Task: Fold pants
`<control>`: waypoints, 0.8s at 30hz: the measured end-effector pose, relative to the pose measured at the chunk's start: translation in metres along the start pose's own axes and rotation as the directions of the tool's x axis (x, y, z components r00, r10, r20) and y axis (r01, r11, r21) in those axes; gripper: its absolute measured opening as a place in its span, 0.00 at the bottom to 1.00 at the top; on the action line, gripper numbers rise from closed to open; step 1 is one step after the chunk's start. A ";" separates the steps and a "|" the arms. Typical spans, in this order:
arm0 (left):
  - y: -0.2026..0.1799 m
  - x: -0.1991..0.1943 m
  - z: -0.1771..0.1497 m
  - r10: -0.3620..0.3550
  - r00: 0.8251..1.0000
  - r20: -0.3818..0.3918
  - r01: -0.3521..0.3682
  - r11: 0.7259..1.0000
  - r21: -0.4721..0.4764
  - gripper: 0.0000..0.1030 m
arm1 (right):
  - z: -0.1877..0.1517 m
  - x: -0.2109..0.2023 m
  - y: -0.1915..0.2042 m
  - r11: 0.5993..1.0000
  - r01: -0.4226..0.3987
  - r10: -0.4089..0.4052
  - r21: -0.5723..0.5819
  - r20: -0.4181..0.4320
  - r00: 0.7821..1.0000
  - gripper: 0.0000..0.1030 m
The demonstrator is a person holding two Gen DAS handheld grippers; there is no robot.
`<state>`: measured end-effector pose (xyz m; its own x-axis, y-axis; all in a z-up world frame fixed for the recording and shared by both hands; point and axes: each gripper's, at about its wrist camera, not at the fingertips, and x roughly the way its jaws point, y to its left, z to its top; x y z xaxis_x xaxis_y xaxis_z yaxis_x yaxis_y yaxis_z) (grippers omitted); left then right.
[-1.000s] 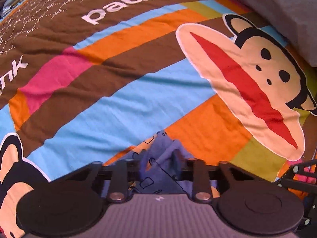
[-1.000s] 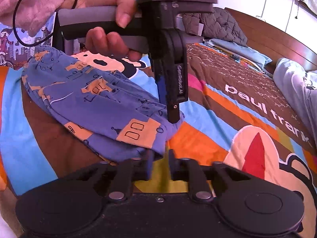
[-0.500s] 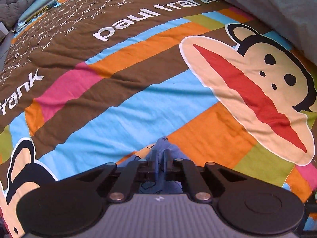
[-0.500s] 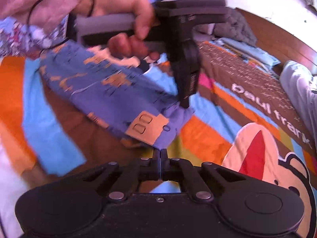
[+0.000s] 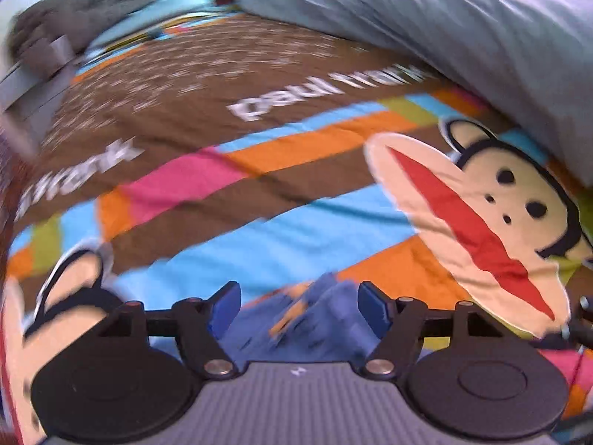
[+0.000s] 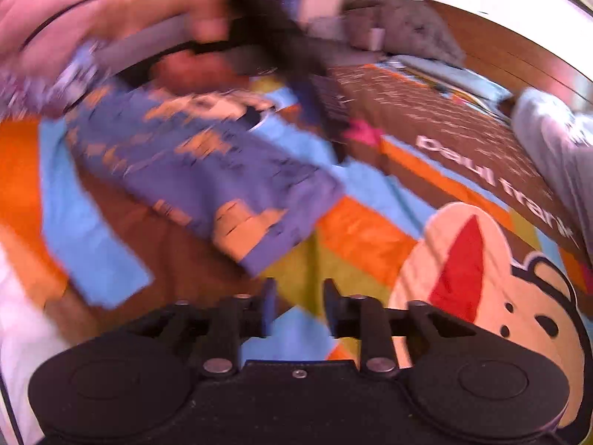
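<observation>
The pants (image 6: 207, 170) are small, blue with orange prints, and lie folded on the striped bedspread (image 6: 370, 237). In the right wrist view my right gripper (image 6: 298, 306) sits just short of their near corner; its jaws are opening and nothing is between them. The left gripper (image 6: 339, 152) hangs blurred above the pants' far end, gripped by a hand (image 6: 196, 48). In the left wrist view the left gripper (image 5: 299, 306) has its jaws opening wide, and the pants' edge (image 5: 315, 315) lies loose below and between the blue pads (image 5: 374, 306), untouched by them.
A grey-blue duvet (image 5: 463, 33) is heaped at the upper right of the left wrist view. A dark grey quilted jacket (image 6: 404, 26) and a wooden headboard (image 6: 519, 55) lie beyond the bed. A pink sleeve (image 6: 55, 11) crosses the top left. A monkey print (image 5: 478, 230) marks the bedspread.
Both grippers went from shut to open, letting go of the pants' edge, which now lies on the bed. The left gripper rose and tilted, showing more of the far bed.
</observation>
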<state>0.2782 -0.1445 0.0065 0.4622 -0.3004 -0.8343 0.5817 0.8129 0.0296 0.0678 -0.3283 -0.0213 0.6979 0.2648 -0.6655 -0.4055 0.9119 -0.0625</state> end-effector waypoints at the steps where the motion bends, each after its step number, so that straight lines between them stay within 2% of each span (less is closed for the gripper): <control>1: 0.010 -0.008 -0.010 0.019 1.000 0.003 -0.019 0.999 -0.044 0.74 | 0.001 0.002 -0.005 0.999 -0.017 0.017 0.049 0.000 1.000 0.48; 5: 0.049 -0.039 -0.070 0.142 0.989 -0.038 -0.147 0.968 -0.201 0.74 | 0.003 0.011 -0.026 0.956 -0.114 0.115 0.271 0.012 0.993 0.52; 8: 0.074 -0.046 -0.113 0.201 0.973 -0.113 -0.224 0.938 -0.264 0.75 | 0.004 0.029 -0.041 0.862 -0.185 0.206 0.472 0.007 0.979 0.55; 9: 0.081 -0.046 -0.124 0.200 0.970 -0.135 -0.231 0.933 -0.278 0.74 | 0.003 0.035 -0.045 0.818 -0.181 0.217 0.546 -0.001 0.976 0.56; 11: 0.092 -0.047 -0.137 0.152 0.979 -0.135 -0.189 0.926 -0.326 0.75 | 0.002 0.045 -0.048 0.743 -0.177 0.235 0.646 -0.004 0.972 0.60; 12: 0.095 -0.048 -0.141 0.135 0.984 -0.120 -0.169 0.923 -0.346 0.75 | 0.004 0.047 -0.045 0.734 -0.172 0.236 0.657 -0.009 0.972 0.60; 13: 0.097 -0.048 -0.143 0.131 0.985 -0.108 -0.161 0.923 -0.350 0.75 | 0.007 0.047 -0.038 0.752 -0.166 0.231 0.638 -0.019 0.973 0.58; 14: 0.097 -0.048 -0.144 0.130 0.986 -0.103 -0.159 0.923 -0.350 0.75 | 0.011 0.045 -0.031 0.783 -0.152 0.219 0.602 -0.039 0.975 0.32; 15: 0.097 -0.048 -0.146 0.131 0.986 -0.100 -0.158 0.924 -0.349 0.75 | 0.013 0.041 -0.025 0.798 -0.137 0.206 0.587 -0.053 0.977 0.08; 17: 0.094 -0.050 -0.149 0.141 0.986 -0.085 -0.161 0.931 -0.329 0.76 | 0.019 0.030 -0.020 0.793 -0.141 0.202 0.593 -0.037 0.979 0.07; 19: 0.092 -0.051 -0.156 0.156 0.985 -0.074 -0.172 0.935 -0.310 0.80 | 0.026 0.014 -0.019 0.789 -0.152 0.205 0.596 -0.022 0.979 0.07; 21: 0.092 -0.050 -0.165 0.170 0.984 -0.059 -0.180 0.936 -0.303 0.84 | 0.031 0.015 -0.018 0.800 -0.122 0.198 0.588 -0.066 0.978 0.07; 22: 0.092 -0.049 -0.169 0.173 0.984 -0.050 -0.180 0.934 -0.310 0.85 | 0.032 0.019 -0.016 0.822 -0.081 0.171 0.563 -0.109 0.979 0.08; 23: 0.092 -0.049 -0.171 0.173 0.984 -0.039 -0.177 0.932 -0.318 0.86 | 0.031 0.026 -0.013 0.864 -0.012 0.112 0.504 -0.169 0.979 0.09; 24: 0.093 -0.050 -0.173 0.174 0.984 -0.027 -0.173 0.930 -0.325 0.86 | 0.030 0.031 -0.012 0.892 0.038 0.068 0.451 -0.217 0.974 0.18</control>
<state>0.1935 0.0320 -0.0444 0.5384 -0.1409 -0.8309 0.2431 0.9700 -0.0070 0.1126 -0.3217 -0.0190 0.5239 0.2518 -0.8137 -0.0684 0.9647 0.2544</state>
